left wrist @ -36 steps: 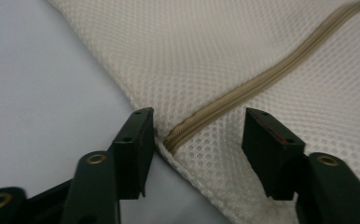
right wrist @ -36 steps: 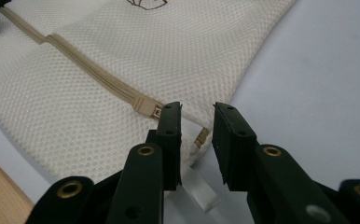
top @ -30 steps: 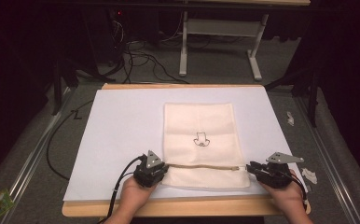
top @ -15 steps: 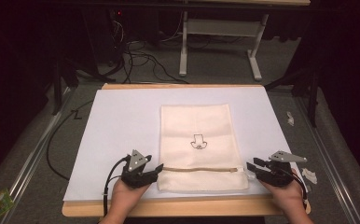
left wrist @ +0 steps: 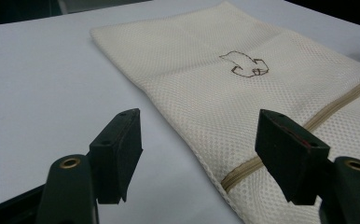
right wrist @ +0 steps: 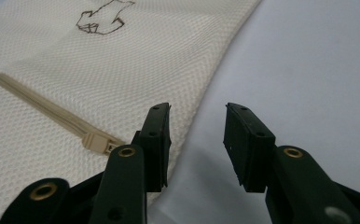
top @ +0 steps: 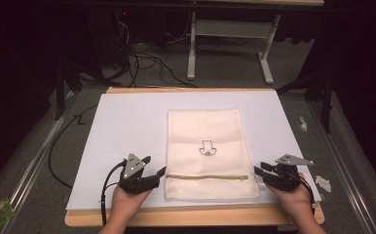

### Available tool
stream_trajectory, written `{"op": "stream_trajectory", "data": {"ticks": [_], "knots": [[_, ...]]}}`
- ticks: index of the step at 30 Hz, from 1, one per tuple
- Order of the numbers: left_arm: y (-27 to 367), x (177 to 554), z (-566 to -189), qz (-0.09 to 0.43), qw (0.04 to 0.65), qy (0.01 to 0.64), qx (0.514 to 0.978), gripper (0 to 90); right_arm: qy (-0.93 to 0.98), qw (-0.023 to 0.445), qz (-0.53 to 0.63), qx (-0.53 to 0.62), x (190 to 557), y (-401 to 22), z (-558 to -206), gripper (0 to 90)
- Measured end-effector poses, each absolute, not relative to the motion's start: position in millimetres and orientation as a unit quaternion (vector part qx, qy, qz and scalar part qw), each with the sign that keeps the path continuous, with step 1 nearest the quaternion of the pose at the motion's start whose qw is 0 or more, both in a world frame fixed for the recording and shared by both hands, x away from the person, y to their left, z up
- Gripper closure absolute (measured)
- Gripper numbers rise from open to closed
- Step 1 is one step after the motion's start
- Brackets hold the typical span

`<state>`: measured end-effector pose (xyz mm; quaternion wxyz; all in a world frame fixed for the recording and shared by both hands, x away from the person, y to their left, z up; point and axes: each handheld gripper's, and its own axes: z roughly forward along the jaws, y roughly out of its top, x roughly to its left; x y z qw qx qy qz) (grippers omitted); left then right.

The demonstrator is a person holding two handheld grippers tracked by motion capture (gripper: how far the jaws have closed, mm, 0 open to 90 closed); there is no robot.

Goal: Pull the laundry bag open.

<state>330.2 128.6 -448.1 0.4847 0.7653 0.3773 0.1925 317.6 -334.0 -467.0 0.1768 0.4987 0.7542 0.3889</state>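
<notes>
Cream mesh bag [top: 207, 153] lying flat mid-desk [top: 127, 122], zipper [top: 206, 176] near the front edge. Left tongs [top: 159, 172] just been opening, wide now, nothing gripped, just beside the bag's edge. Right tongs [top: 258, 171] partly open, empty, beside the opposite edge.

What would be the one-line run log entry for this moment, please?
left gripper: jaws just opened, empty, beside mesh bag | right gripper: open, empty, near zipper pull | bag flat on white sheet
</notes>
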Motion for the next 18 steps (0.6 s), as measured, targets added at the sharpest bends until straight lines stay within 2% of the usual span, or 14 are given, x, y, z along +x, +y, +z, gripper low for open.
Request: {"op": "stream_trajectory", "data": {"ticks": [11,18], "knots": [[124.3,328.3,-450.4,0.189,0.476,0.365,0.778,32.6,0.779,0.15,0.365,0.487,313.8,-322.5,-476.2,62.8],[120.9,328.0,-452.5,0.186,0.47,0.361,0.783,32.8,0.78,0.157,0.36,0.487,309.0,-320.4,-476.1,63.7]]}}
